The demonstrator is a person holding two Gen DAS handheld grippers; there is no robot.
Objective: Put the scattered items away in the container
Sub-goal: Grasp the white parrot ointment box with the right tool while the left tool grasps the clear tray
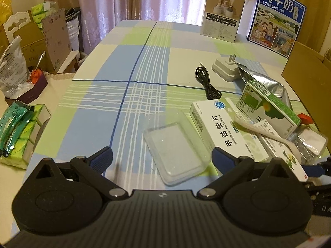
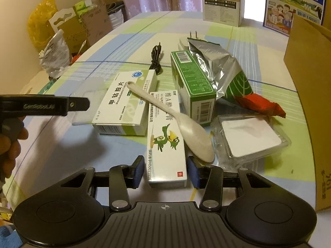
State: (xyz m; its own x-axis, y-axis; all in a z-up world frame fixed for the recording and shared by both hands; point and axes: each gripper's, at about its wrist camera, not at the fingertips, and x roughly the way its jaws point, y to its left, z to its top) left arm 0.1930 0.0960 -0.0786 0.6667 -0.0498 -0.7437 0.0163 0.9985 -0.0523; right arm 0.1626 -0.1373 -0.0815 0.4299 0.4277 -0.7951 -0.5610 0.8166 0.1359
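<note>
Scattered items lie on the checked tablecloth. My right gripper (image 2: 165, 170) is open, its jaws on either side of the near end of a long white duck-print box (image 2: 165, 144), not clearly touching. A white spoon (image 2: 186, 128) rests across that box and a white medicine box (image 2: 126, 103). My left gripper (image 1: 162, 157) is open and empty, wide around a clear plastic case (image 1: 175, 144). A green box (image 2: 192, 82), foil pouch (image 2: 219, 66), second clear case (image 2: 250, 136), black cable (image 2: 156, 59) and white plug (image 1: 225, 68) lie behind. The cardboard container (image 2: 306, 82) stands at the right.
A humidifier box (image 1: 222, 14) and a milk carton box (image 1: 275, 18) stand at the table's far edge. Cardboard, bags and tissue packs (image 1: 18, 132) crowd the left side beyond the table edge. The left gripper's body (image 2: 45, 105) shows in the right wrist view.
</note>
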